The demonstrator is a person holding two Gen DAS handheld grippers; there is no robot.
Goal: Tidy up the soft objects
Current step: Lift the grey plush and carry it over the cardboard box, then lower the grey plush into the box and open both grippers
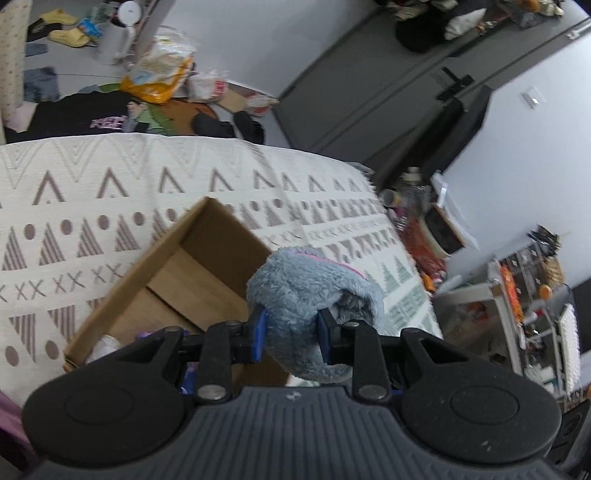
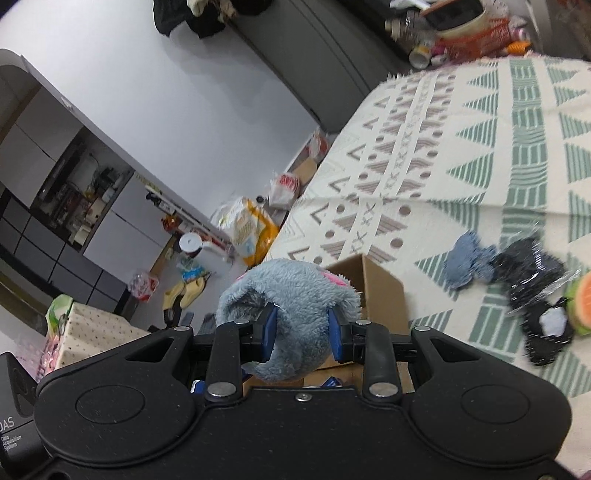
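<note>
My left gripper (image 1: 291, 325) is shut on a fluffy grey-blue plush piece with pink trim (image 1: 306, 280), held above the right edge of an open cardboard box (image 1: 177, 280). In the right wrist view my right gripper (image 2: 303, 325) is shut on a similar grey-blue plush with pink (image 2: 291, 284), just in front of the same box (image 2: 376, 291). I cannot tell whether both hold one item. On the patterned blanket (image 2: 424, 147) lie a small blue plush (image 2: 467, 264), a black item in clear wrap (image 2: 535, 291) and a burger-like plush (image 2: 581, 299).
The box sits on a bed under a cream blanket (image 1: 110, 206) and holds a few soft things at its bottom (image 1: 107, 345). Clothes, bags and yellow slippers (image 1: 68, 35) litter the floor beyond the bed. A cluttered shelf (image 1: 532, 295) stands at the right.
</note>
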